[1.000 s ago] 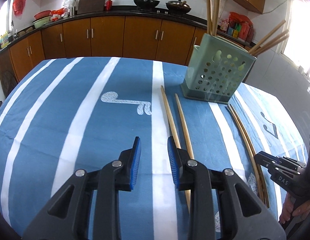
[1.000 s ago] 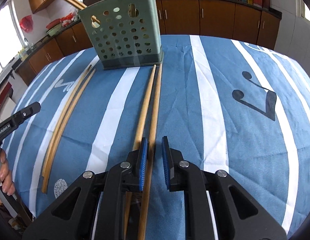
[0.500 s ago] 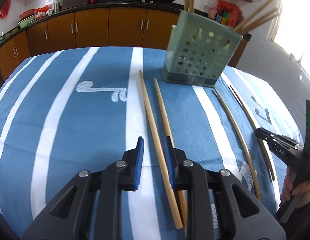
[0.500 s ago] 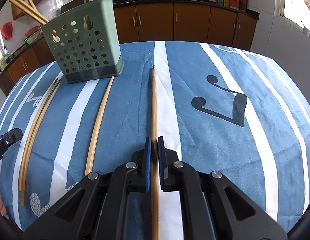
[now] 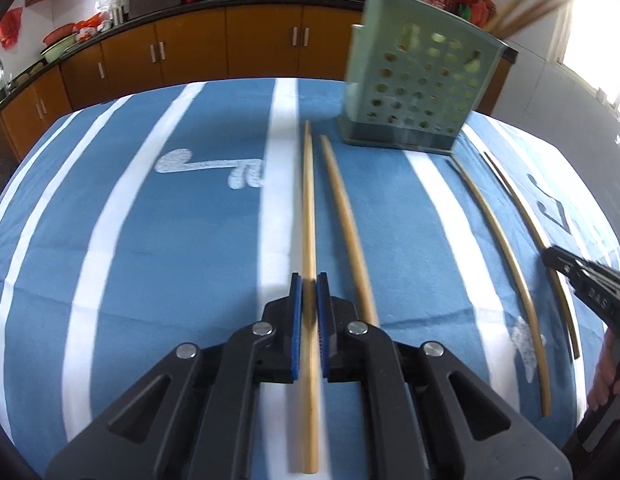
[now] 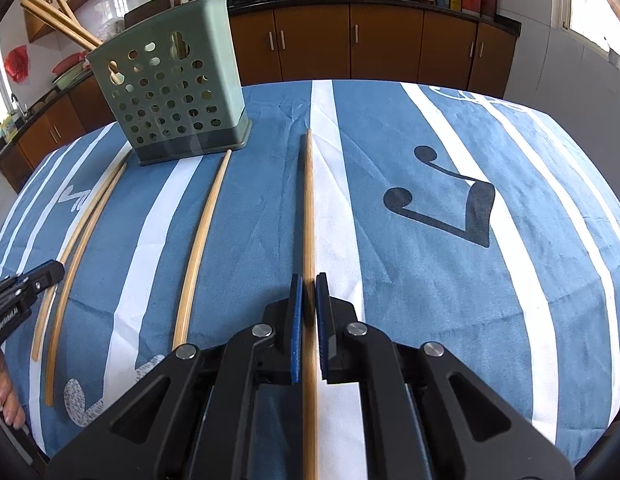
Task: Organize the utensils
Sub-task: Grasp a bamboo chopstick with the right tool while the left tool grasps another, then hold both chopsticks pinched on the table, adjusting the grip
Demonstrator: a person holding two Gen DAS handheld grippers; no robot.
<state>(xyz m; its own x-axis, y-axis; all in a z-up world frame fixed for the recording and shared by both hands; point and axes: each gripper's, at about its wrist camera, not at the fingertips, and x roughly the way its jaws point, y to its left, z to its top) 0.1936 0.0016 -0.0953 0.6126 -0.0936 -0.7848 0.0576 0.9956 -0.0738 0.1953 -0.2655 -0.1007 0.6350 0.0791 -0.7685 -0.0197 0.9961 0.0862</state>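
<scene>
Left tongs [image 5: 309, 280] just closed, one chopstick [image 5: 308, 208] clamped; right tongs [image 6: 308, 282] clamped on another chopstick [image 6: 308, 200]. Both sticks lying on desk [image 6: 430, 280] near green holder [image 6: 169, 92]. Risk judged: long sticks pivoted in pads, holder rim missed.

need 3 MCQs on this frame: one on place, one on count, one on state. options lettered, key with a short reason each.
1. Where does the green holder stand in the right wrist view?
A. upper left
B. lower right
C. off the table

2. How many chopsticks lie loose on the cloth, not counting the two gripped ones?
A. one
B. three
C. six

3. What state is the right gripper in?
A. wide open
B. shut on a chopstick
C. shut on nothing

Key: 1 A, it stands upper left on the striped tablecloth. 2 B, the left wrist view shows three besides the held one. 3 B, its pads pinch the chopstick.
</scene>
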